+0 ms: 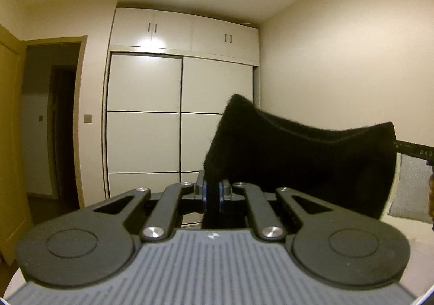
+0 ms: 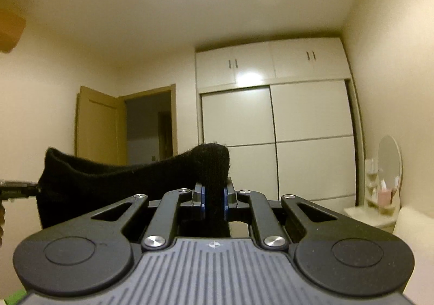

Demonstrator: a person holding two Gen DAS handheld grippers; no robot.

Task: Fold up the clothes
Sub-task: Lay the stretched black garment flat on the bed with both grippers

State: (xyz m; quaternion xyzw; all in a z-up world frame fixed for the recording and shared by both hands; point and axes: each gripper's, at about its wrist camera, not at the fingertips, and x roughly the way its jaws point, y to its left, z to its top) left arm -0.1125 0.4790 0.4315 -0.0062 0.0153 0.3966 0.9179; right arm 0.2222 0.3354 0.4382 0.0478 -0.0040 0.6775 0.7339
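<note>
Black knit garment (image 1: pixel 298 158) hangs stretched between our left hand-held gripper (image 1: pixel 213 191) and right hand-held gripper (image 2: pixel 214 196), each clamped tight on a corner.

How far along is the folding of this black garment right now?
Done: the black knit garment is picked up, one end clamped in the left gripper, the other in the right gripper. In hand: it hangs stretched between them in the air. Left: no fold is visible yet, nor laying it down.
</note>
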